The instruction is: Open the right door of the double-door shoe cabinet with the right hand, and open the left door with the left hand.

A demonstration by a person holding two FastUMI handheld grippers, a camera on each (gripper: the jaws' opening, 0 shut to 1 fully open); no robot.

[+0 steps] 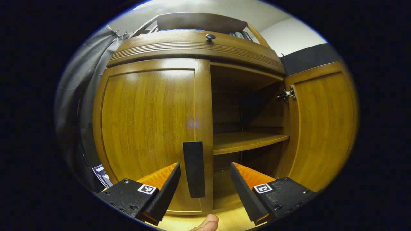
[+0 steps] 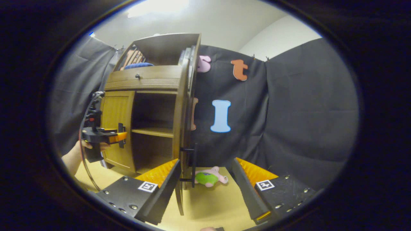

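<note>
Left hand-held gripper (image 1: 205, 179) wide open around left door handle (image 1: 194, 169), untouched.

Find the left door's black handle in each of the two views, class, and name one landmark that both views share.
Left gripper view: the left door's handle stands low at centre, between the left gripper fingers.
Right gripper view: the same handle sits small at mid-left, at the far gripper's tip.
Shared landmark: the inner shelf in the open right half.
</note>
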